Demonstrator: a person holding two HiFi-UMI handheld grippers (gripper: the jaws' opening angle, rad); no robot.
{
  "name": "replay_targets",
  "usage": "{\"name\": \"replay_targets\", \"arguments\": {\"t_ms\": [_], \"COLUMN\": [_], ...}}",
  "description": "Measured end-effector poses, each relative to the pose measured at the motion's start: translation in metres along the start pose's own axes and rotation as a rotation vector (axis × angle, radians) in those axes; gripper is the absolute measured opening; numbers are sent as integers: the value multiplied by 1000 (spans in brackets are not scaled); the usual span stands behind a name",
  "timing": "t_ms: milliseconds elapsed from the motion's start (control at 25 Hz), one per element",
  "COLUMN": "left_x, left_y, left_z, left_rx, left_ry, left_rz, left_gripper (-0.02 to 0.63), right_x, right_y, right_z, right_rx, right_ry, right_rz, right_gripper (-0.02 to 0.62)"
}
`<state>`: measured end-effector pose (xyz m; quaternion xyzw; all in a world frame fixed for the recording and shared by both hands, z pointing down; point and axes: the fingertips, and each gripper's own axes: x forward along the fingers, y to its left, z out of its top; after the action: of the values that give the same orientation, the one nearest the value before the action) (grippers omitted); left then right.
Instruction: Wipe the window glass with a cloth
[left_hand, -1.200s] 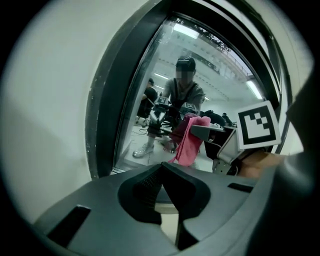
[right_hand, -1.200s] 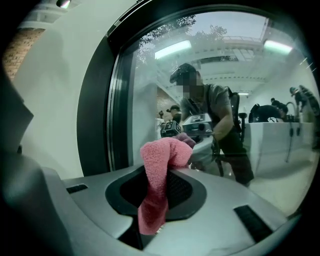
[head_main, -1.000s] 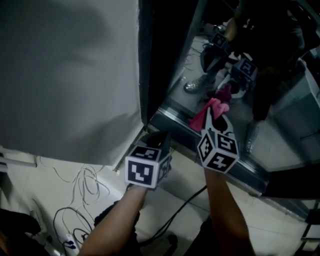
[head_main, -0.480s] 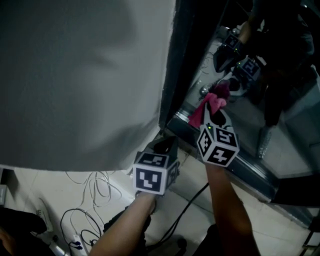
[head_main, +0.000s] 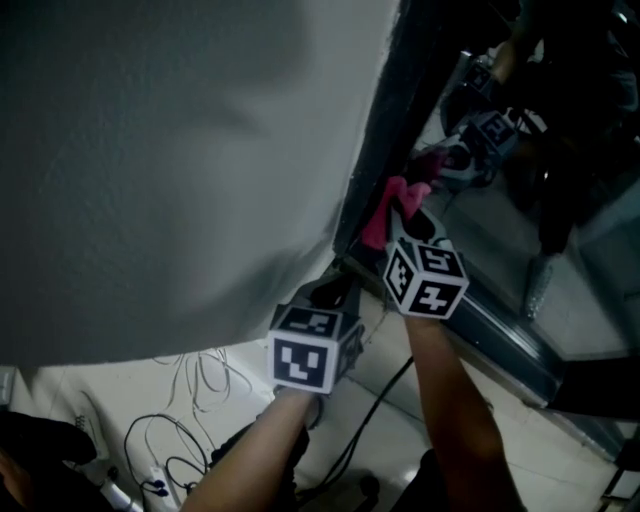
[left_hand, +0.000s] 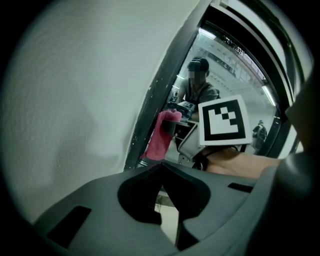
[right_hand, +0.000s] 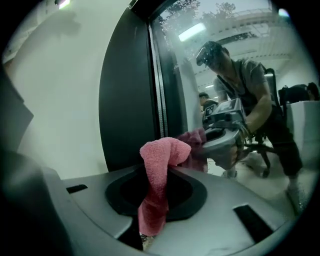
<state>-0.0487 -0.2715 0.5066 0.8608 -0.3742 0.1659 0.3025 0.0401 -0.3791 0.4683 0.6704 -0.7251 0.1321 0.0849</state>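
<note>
**Cloth at the glass, right side leading**

Head view. Right gripper (head_main: 408, 222) clamped on the pink cloth (head_main: 382, 218), held just right of the dark window frame (head_main: 385, 130), at the lower left corner of the window glass (head_main: 505, 230). Cloth bunched ahead of the jaws, toward the pane; contact with the pane not resolvable here. Left gripper (head_main: 335, 290) lower, at the foot of the frame, short of the glass. Grey wall (head_main: 180, 150) left of the frame; cables (head_main: 180, 400) on the floor below it.

Left gripper view. Jaws closed together, nothing between them. Cloth visible ahead and above, against the right edge of the frame, with the right gripper's marker cube beside it.

Right gripper view. Jaws clenched on the cloth's lower part. Free end standing upright above them, long axis vertical, folded over at the top toward the glass. Frame directly behind, pane just right of it, carrying a close reflection of cloth and gripper.

Judgement. Right gripper plainly the nearer to the pane. Next move likely to call for pressing forward, then sweeping rightward away from the frame. Risk: little wiping face on so narrow an upright fold.
</note>
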Motion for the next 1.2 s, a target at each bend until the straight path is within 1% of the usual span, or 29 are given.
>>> {"name": "replay_targets", "arguments": {"t_ms": [160, 240, 400, 520, 720, 920, 1040, 1200], "left_x": [-6, -6, -6, -2, 7, 18, 25, 35], "left_y": [23, 27, 20, 16, 11, -11, -26, -42], "left_z": [3, 1, -4, -12, -19, -19, -20, -26], "left_rx": [-47, -46, -24, 3, 27, 45, 58, 90], "left_ry": [-4, 3, 25, 61, 99, 97, 94, 116], "left_rz": [4, 12, 22, 29, 34, 5, -11, -19], "left_gripper": [0, 0, 0, 0, 0, 0, 0, 0], "right_x": [25, 31, 34, 29, 18, -2, -16, -37], "right_y": [15, 16, 17, 4, -19, -43, -55, -78], "right_z": [-28, -41, -61, -68, -76, -83, -82, -82], "right_rx": [65, 103, 142, 175, 195, 210, 211, 199], "right_ry": [27, 31, 46, 34, 26, 28, 26, 29], "right_rz": [12, 13, 9, -22, -68, -118, -132, -147], "right_gripper": [72, 72, 72, 71, 71, 71, 71, 71]}}
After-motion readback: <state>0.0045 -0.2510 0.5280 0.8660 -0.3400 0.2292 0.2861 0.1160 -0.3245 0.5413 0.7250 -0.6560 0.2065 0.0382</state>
